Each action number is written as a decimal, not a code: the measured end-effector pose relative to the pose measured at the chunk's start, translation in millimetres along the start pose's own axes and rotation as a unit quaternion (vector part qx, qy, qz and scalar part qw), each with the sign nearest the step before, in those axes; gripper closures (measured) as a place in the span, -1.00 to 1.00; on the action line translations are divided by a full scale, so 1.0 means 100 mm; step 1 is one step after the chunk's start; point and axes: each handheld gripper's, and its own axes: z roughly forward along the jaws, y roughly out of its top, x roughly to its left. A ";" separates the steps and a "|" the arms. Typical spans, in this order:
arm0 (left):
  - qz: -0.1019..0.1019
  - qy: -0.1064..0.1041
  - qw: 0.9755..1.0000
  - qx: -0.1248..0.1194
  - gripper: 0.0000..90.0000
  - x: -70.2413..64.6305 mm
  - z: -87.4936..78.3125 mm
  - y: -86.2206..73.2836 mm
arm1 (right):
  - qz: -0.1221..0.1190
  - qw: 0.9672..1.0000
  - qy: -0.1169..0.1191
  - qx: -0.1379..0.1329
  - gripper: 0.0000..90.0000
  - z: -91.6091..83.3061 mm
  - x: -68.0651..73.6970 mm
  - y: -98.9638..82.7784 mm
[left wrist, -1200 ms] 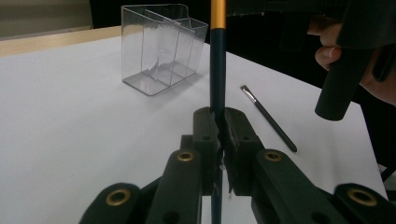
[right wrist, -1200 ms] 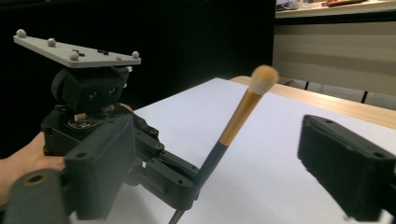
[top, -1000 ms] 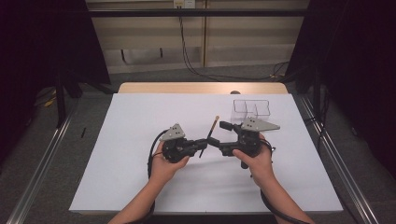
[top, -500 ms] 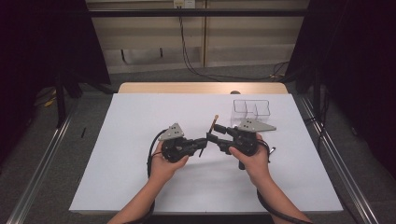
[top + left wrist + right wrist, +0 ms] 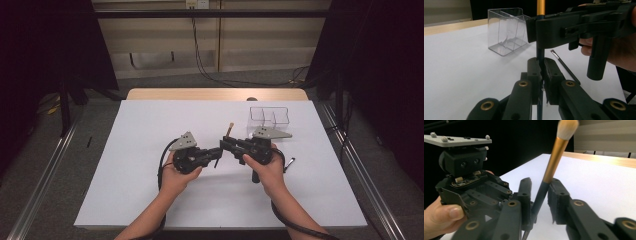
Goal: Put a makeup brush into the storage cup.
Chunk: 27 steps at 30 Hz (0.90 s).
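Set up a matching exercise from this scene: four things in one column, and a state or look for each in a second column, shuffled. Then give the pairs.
Things:
1. large brush
2. thin brush
3. clear box
4. left claw

States:
a. transparent, divided into compartments, empty
b. shut on a dark handle
c. lies flat, nothing holding it
d. gold ferrule, pale bristles pointing up

Pairs: 1-d, 2-c, 3-a, 4-b
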 end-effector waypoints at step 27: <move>-0.001 -0.015 0.999 -0.040 0.42 0.05 -0.02 -0.03 | -0.022 1.000 0.016 -0.012 0.86 -0.03 0.01 0.11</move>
